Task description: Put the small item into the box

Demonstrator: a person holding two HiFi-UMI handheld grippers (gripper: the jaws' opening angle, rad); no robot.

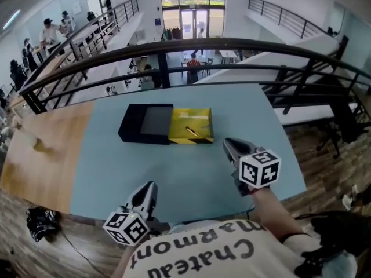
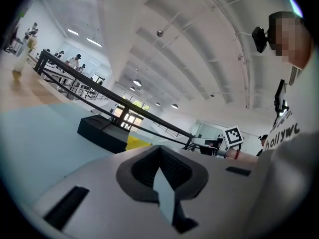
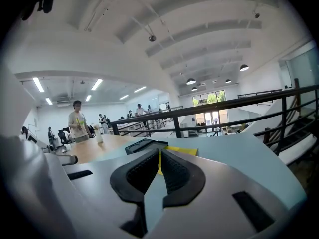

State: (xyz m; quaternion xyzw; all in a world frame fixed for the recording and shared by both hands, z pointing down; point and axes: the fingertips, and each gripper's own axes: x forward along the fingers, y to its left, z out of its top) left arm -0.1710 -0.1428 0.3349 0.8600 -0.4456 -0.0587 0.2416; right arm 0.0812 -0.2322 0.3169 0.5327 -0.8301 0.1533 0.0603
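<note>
Well ahead of both jaw pairs, the small item is seen on the yellow tray touching the black box. Left gripper and right gripper are pinched together, empty. Right jaws should be parted before the item is straddled.

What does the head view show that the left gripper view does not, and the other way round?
Only the head view: the small item lying in the yellow tray, and the marker cube on the left hand-held gripper.
Only the left gripper view: the ceiling lamps, and that gripper's jaws from close behind, together and empty.
Both: the black box, the tray's yellow edge, the blue table, the railing and the right hand-held gripper.
</note>
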